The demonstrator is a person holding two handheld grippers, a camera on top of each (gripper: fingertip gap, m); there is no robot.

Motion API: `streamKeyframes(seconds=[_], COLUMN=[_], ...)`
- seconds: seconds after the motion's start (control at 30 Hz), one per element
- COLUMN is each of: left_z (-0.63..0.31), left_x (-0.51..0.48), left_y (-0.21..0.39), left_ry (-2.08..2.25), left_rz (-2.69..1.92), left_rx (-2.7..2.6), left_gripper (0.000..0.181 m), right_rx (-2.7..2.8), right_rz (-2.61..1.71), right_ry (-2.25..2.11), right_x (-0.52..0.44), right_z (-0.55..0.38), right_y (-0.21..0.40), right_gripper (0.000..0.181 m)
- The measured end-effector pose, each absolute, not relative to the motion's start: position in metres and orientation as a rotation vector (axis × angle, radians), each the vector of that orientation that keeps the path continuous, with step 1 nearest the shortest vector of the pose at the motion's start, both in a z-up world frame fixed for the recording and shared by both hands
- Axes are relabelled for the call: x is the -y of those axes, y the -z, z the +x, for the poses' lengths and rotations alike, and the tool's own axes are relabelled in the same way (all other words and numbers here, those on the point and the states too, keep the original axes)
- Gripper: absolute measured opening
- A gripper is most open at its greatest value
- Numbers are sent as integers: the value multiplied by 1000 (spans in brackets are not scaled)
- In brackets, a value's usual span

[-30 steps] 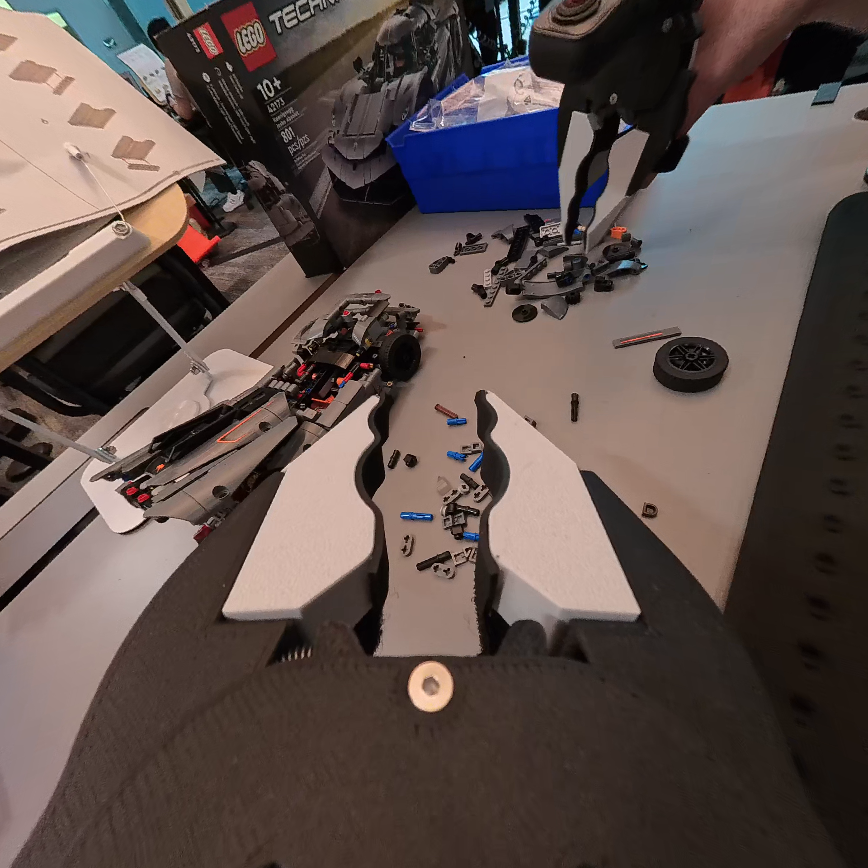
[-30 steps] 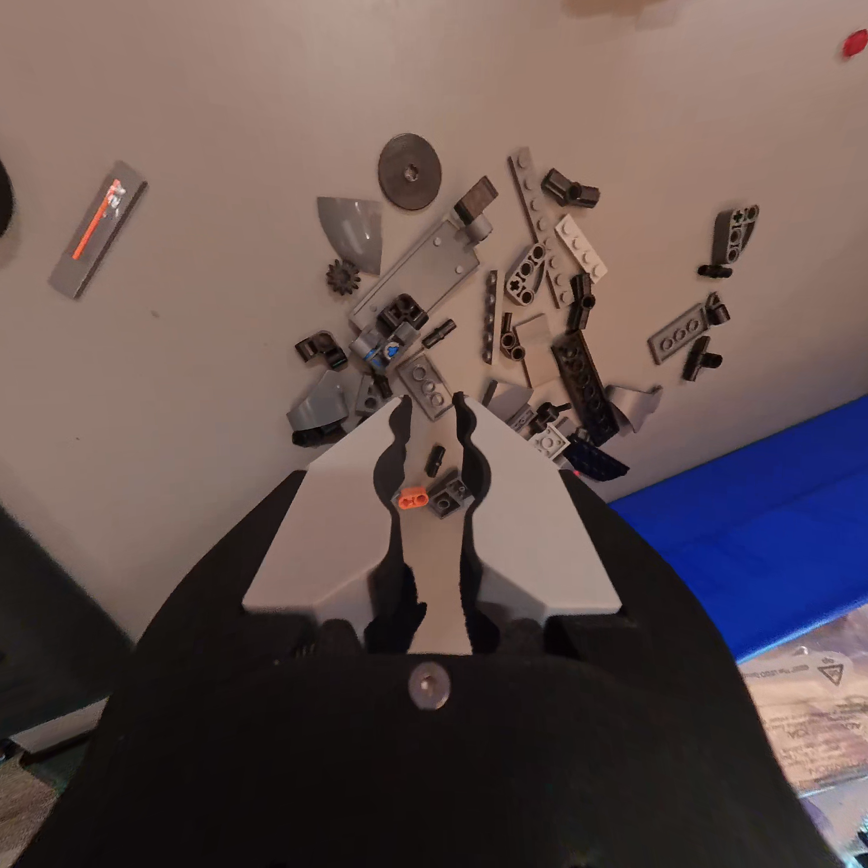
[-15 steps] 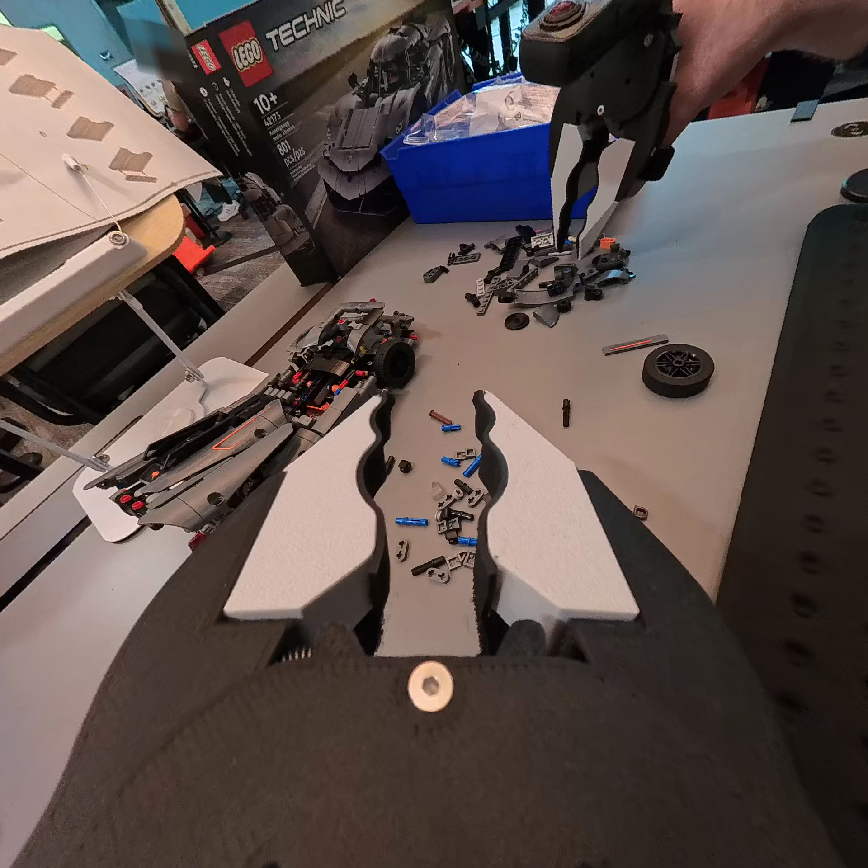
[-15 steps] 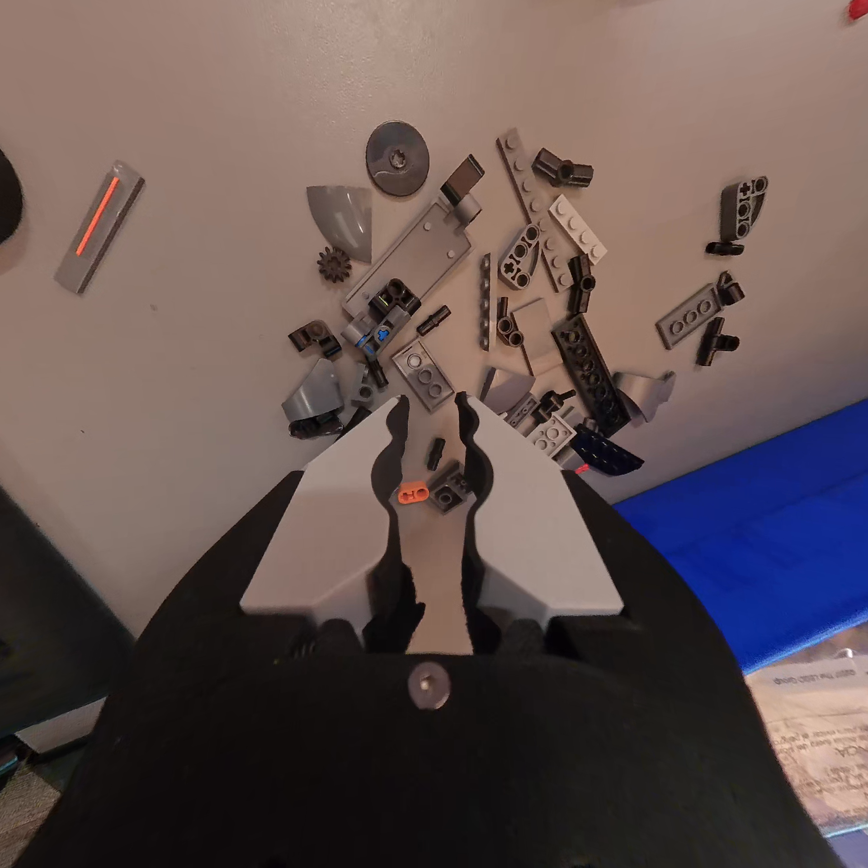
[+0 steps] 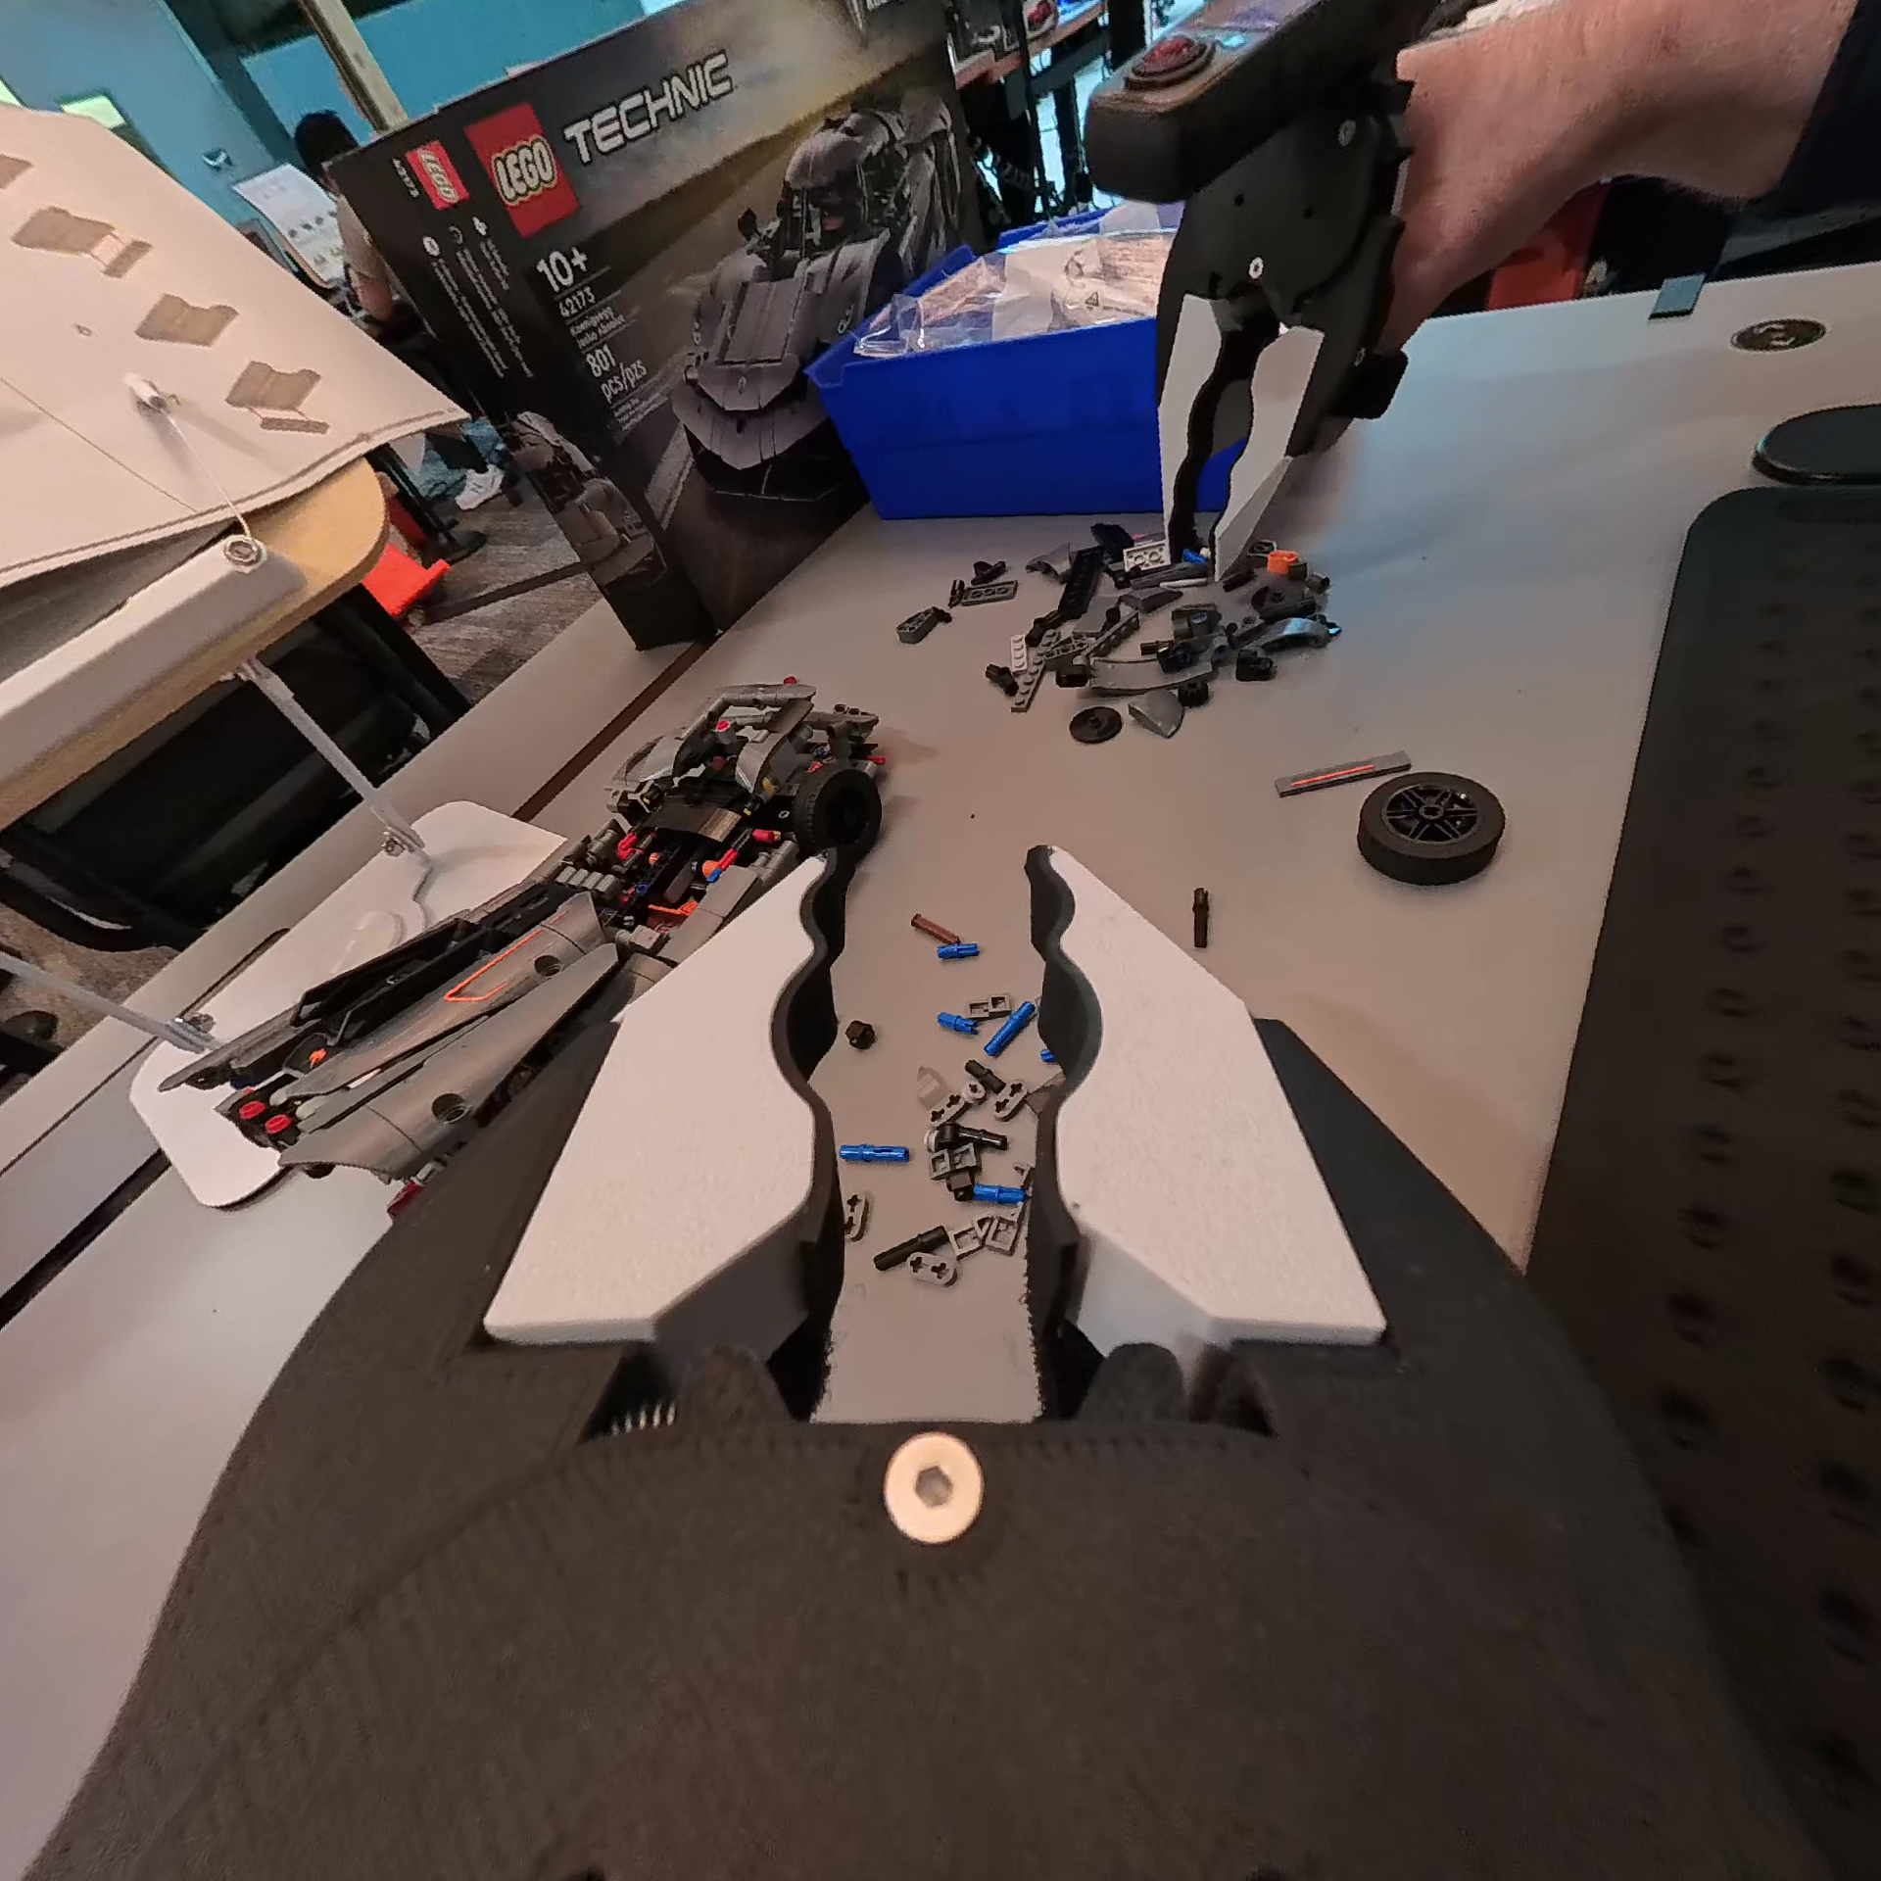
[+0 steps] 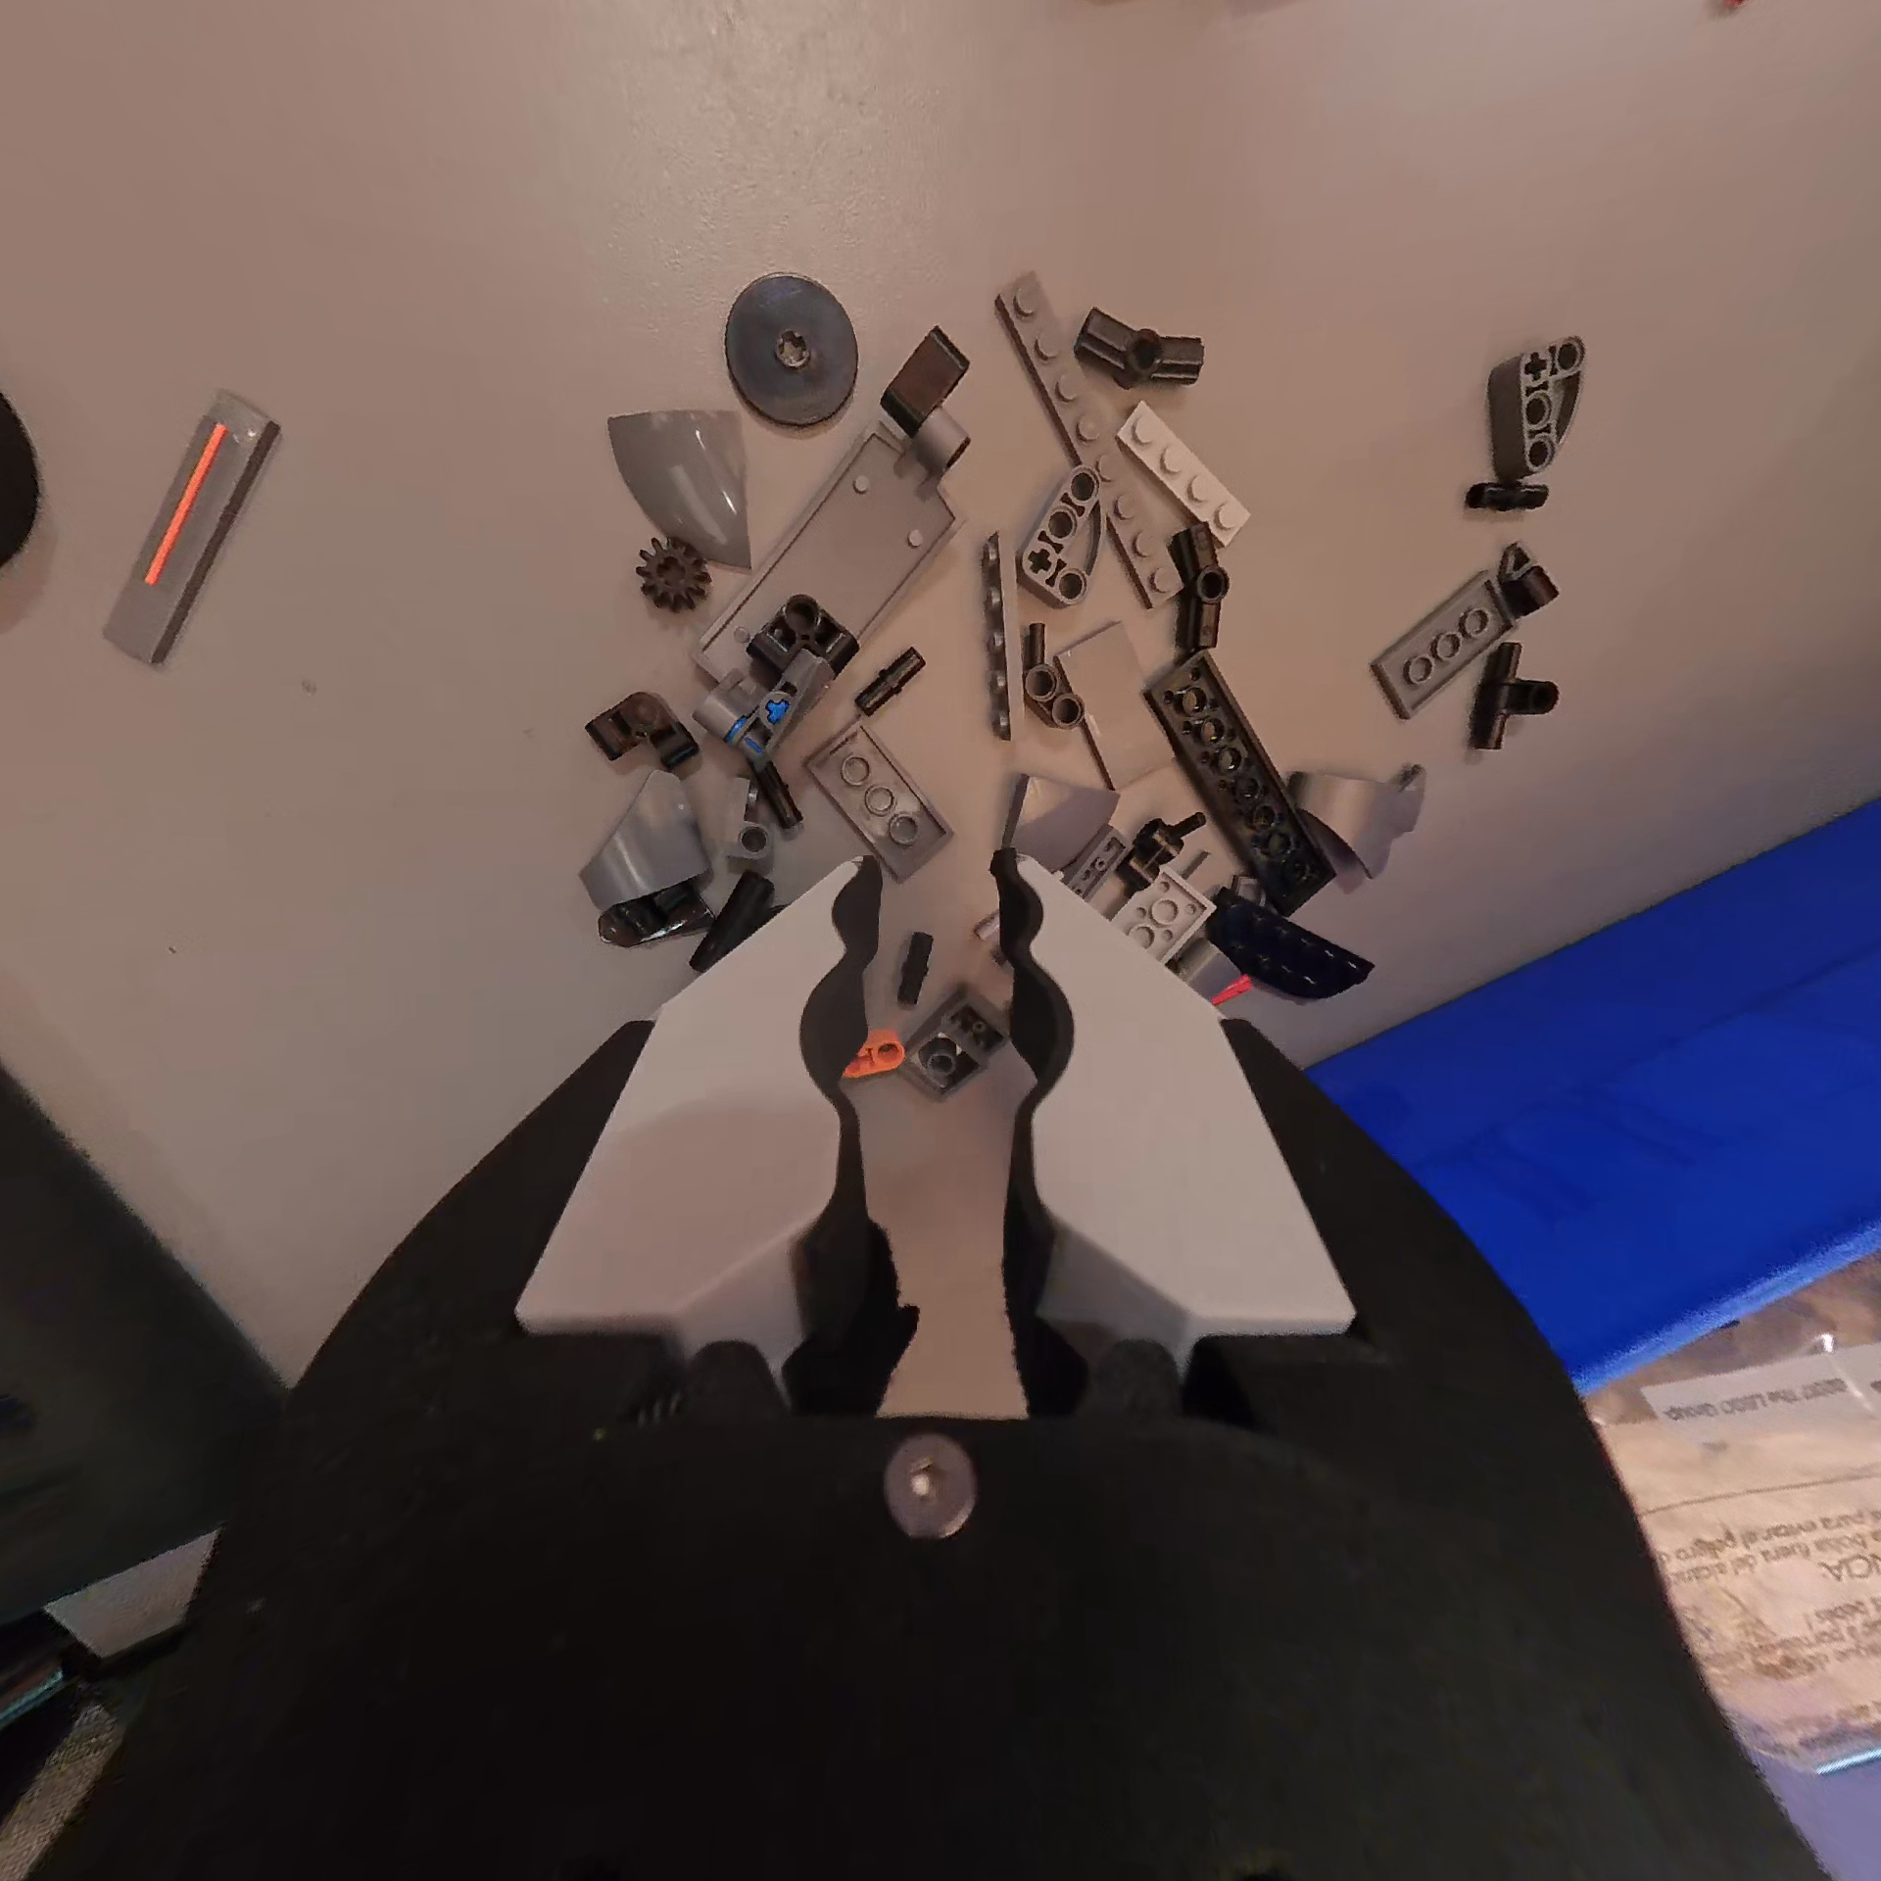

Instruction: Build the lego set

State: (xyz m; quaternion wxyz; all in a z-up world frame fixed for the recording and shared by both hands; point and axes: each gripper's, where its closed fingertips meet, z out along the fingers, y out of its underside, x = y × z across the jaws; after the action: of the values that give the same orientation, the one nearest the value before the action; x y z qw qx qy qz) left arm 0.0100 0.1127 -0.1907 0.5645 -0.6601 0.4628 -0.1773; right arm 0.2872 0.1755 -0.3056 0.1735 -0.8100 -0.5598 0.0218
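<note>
A partly built dark grey car model (image 5: 570, 947) lies on the grey table (image 5: 1476, 631) left of my left gripper (image 5: 931, 865), which is open and empty above a scatter of small blue and black pins (image 5: 967, 1120). My right gripper (image 6: 934, 865) is open and empty, low over the bin side of a pile of grey and black pieces (image 6: 1018, 611). It also shows in the left wrist view (image 5: 1211, 539), held by a hand. Between its fingers lie an orange connector (image 6: 875, 1053), a small grey plate (image 6: 957, 1043) and a black pin (image 6: 916, 962).
A blue bin (image 5: 998, 407) with plastic bags stands behind the pile, next to the set's box (image 5: 662, 305). A loose black wheel (image 5: 1430, 824) and a grey tile with a red stripe (image 5: 1344, 774) lie to the right. A black mat (image 5: 1751, 1018) covers the table's right side. My hands' fingertips stand some 30 cm from each other. The loose black wheel (image 5: 1430, 824) is about 20 cm from both grippers' fingertips.
The pile has slid a little left and up in the right wrist view as that gripper shifted over it. The left wrist view has tilted up slightly. Both jaw gaps are unchanged.
</note>
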Motion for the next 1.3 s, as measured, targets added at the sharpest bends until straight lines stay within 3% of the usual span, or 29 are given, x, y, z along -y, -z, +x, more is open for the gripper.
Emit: streamKeyframes(seconds=[0.2,0.3,0.67,0.87,1.3], left_z=[6,6,8,8,9], left_x=[-113,-114,-114,-113,-111], left_y=[187,187,191,189,188], left_ry=[435,437,432,432,434], left_rz=[-1548,-1551,-1560,-1554,-1546], left_rx=[-1062,-1058,-1074,-1074,-1077], left_gripper=[33,33,33,32,32], right_rx=[1476,1429,1634,1616,1203], right_rz=[-2309,-2285,-2249,-2300,-2070], right_ry=[-58,-107,-15,-18,192], right_x=[-185,-187,-172,-175,-235], right_z=[291,288,290,286,298], right_y=[292,279,295,310,239], right_gripper=[24,33,20,25,20])
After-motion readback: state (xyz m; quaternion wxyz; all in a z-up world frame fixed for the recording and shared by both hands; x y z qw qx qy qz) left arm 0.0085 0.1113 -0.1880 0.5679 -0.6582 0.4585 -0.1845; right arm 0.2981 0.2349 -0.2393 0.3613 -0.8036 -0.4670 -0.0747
